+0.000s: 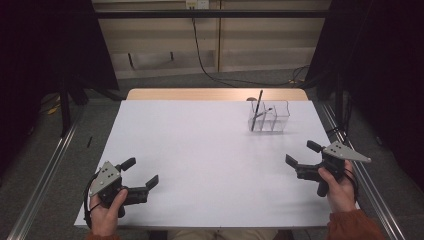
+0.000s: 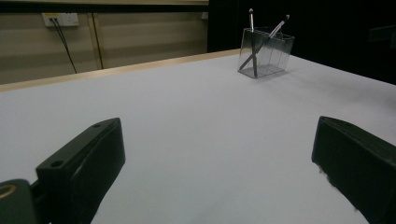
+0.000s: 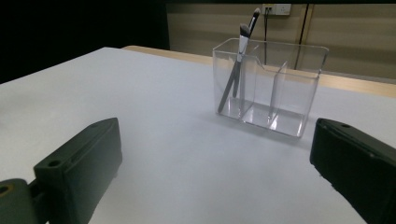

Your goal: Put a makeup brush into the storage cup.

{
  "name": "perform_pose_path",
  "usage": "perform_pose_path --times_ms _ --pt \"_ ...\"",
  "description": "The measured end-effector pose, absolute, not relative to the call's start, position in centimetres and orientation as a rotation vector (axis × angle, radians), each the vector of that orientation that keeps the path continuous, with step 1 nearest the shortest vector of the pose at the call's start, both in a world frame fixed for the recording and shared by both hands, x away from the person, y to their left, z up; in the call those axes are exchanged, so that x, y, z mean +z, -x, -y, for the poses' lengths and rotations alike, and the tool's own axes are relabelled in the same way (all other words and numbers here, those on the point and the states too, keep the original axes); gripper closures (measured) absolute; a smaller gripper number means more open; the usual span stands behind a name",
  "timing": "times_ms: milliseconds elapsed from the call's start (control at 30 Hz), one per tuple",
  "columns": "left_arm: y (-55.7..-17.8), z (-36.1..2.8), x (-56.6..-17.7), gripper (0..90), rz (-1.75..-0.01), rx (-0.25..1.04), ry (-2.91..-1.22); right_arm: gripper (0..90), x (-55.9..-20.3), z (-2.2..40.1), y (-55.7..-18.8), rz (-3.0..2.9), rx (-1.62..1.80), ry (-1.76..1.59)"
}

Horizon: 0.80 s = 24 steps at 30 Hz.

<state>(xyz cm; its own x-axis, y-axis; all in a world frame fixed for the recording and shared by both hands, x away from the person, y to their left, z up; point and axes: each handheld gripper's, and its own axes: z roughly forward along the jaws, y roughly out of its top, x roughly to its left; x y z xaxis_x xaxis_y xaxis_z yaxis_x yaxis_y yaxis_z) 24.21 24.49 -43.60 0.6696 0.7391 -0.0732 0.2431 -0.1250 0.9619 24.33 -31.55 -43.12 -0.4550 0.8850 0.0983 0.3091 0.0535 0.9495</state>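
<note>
A lab-type recording booth, not a home. Plain white worktop (image 1: 200,160) on a wooden base, flanked by metal rails (image 1: 45,170) on grey floor, with black curtains (image 1: 45,45) closing off both sides and a dark frame bar (image 1: 210,14) overhead. Bare beige wall panels (image 1: 160,45) at the back, a wall socket (image 2: 60,19) with a black cable (image 1: 200,55) trailing down to the floor.

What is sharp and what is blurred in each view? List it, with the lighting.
High view: dim, even light, white table sharp, dark surroundings. Left gripper view: its claw's jaws soft up close, clear organizer sharper. Right gripper view: organizer and brushes crisp, faint shadow beneath, near jaws blurred.
</note>
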Motion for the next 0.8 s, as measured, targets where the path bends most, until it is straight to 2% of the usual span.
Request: perform_pose_path --times_ms 333,800 --pt "-24.0 -24.9 -43.6 2.6 -0.826 0.552 -1.664 1.9 -43.7 31.8 -21.9 -1.793 1.409 -1.200" --pt "-23.5 -25.2 -43.6 2.6 -0.818 0.541 -1.660 1.7 -44.1 32.1 -20.1 -1.808 1.406 -1.194"
